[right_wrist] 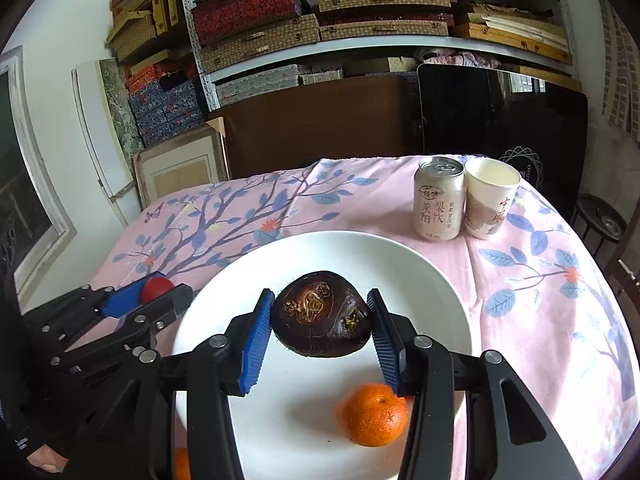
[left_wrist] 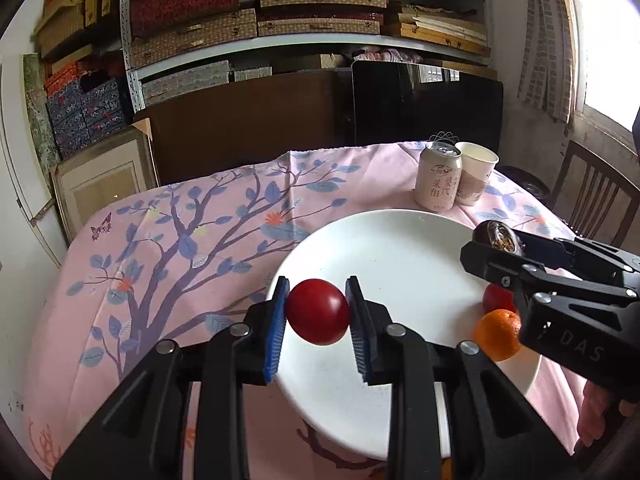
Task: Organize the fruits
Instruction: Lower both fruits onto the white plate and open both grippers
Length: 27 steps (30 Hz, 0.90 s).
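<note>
Red fruit (left_wrist: 318, 311), smooth and roughly round, no long axis worth noting, sits clamped between the blue pads (left_wrist: 276, 330) of the left hand-held gripper (left_wrist: 318, 320), held in the air over the near-left rim of the white plate (left_wrist: 392, 248); the plate lies ahead and to the right of it, so the drop looks like a short move forward-right and down. Dark brown fruit (right_wrist: 322, 314), rough-skinned and wider than tall, its long axis running across the fingers, is gripped by the right hand-held gripper (right_wrist: 320, 326) and hangs over the plate's middle, so that side probably needs only a lowering and release. Already resting on the plate: an orange (right_wrist: 374, 414) at the near side, below and slightly right of the dark fruit, and a second red fruit (left_wrist: 498, 298) partly hidden behind the right gripper in the left wrist view. Judgement: right hand is nearer a free spot; open plate lies beyond the dark fruit, toward the far rim. Risk: lowering straight down near the orange could nudge it. Another orange patch at the bottom edge of the right view is too cropped to identify. Beyond the plate on the pink floral cloth of the worktop (left_wrist: 180, 240), a drink can (right_wrist: 440, 198) and a paper cup (right_wrist: 490, 204) stand touching, well apart from both grippers.
</note>
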Each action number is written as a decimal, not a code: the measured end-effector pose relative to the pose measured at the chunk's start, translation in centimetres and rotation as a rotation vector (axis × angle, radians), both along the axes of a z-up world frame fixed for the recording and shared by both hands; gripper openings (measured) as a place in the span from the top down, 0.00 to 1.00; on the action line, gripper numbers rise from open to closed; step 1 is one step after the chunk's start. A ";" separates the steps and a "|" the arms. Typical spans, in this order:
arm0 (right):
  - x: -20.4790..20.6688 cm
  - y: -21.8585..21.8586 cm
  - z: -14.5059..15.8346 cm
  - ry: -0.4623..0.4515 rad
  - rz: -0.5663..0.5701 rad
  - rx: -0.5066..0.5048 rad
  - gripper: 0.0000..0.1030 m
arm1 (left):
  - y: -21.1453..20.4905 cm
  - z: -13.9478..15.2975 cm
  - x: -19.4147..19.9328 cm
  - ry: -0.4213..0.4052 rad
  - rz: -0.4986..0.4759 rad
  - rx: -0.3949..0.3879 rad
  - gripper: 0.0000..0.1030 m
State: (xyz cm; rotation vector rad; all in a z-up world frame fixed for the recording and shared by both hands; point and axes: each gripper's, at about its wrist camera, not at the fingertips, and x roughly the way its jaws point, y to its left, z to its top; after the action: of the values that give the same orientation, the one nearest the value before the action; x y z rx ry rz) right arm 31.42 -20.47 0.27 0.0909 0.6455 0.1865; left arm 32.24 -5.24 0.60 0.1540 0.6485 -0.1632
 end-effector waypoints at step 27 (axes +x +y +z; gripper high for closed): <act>2.8 -3.6 -2.7 0.109 -0.052 0.107 0.54 | -2.1 -3.0 3.0 0.106 -0.128 -0.114 0.73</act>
State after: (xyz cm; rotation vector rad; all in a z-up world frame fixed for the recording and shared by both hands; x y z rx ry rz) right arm 34.20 -24.05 -2.41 0.2221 0.7404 0.1673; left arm 35.24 -7.30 -2.39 0.0777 0.7335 -0.3327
